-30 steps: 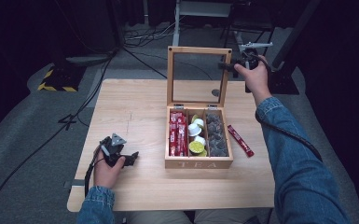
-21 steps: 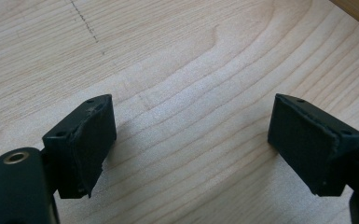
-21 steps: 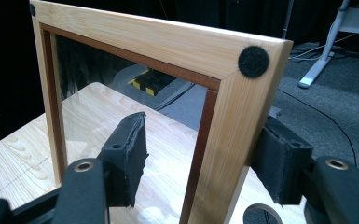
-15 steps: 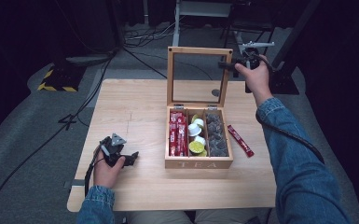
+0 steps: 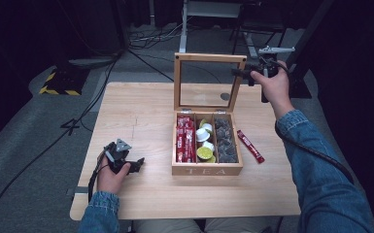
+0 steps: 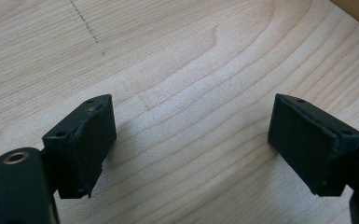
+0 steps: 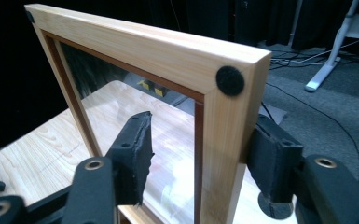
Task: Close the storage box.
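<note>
- Seen from above, a pale wooden table (image 5: 141, 126) carries an open wooden tea box (image 5: 207, 170) with "TEA" on its front wall, set toward the person's right of centre
- Its glass-paned lid (image 5: 209, 57) stands upright at the back of the box, hinged along the box's far edge; a round black felt pad (image 7: 229, 80) sits at the frame's upper corner in the right gripper view
- A person in denim sleeves works from the near edge of the table, one gripper in each hand
- The right gripper (image 5: 245, 74) is raised at the lid's upper right corner; its jaws have just been closing and now straddle the lid's side rail, one pad on the glass side standing apart from the wood, the other close against the frame's outer face, though contact there cannot be told
- The left gripper (image 6: 191, 140) rests low over bare table, well apart from the box, its jaws wide open with nothing between them
- Inside the box, red sachets (image 5: 185, 138) fill the left compartment, small round pods (image 5: 205, 143) the middle, dark tea bags (image 5: 225, 141) the right
- One loose red sachet (image 5: 250, 145) lies on the table just beside the box's right wall
</note>
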{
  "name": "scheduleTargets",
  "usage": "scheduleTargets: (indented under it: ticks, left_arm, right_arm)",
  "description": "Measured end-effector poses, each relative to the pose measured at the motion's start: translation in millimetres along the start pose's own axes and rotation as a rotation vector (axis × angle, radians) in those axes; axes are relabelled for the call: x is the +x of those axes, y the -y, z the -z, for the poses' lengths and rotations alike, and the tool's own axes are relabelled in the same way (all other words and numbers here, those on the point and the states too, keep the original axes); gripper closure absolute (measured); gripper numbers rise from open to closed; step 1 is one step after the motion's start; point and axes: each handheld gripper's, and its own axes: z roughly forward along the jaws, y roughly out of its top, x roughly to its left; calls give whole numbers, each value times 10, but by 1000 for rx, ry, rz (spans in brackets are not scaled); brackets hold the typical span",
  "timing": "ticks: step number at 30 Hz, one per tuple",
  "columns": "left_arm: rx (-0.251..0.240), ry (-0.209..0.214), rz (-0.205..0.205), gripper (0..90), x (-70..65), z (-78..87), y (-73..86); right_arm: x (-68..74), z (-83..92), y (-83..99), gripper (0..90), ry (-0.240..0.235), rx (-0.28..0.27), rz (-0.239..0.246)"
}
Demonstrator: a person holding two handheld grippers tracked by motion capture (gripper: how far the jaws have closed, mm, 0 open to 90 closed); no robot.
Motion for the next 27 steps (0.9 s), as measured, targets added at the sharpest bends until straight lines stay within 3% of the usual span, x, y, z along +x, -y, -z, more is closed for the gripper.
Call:
scheduleTargets:
  ticks: [4,22,27]
  left_arm:
    - [-1,0,3,155,-1,-3,-2]
    - [2,-1,1,154,2,-7,-10]
    - [0,-3,0,154,3,-9,-11]
  right_arm:
    - [102,83,13,450,14,16,31]
    - [377,342,84,432,20,57,87]
    - [429,400,117,409,3,70,97]
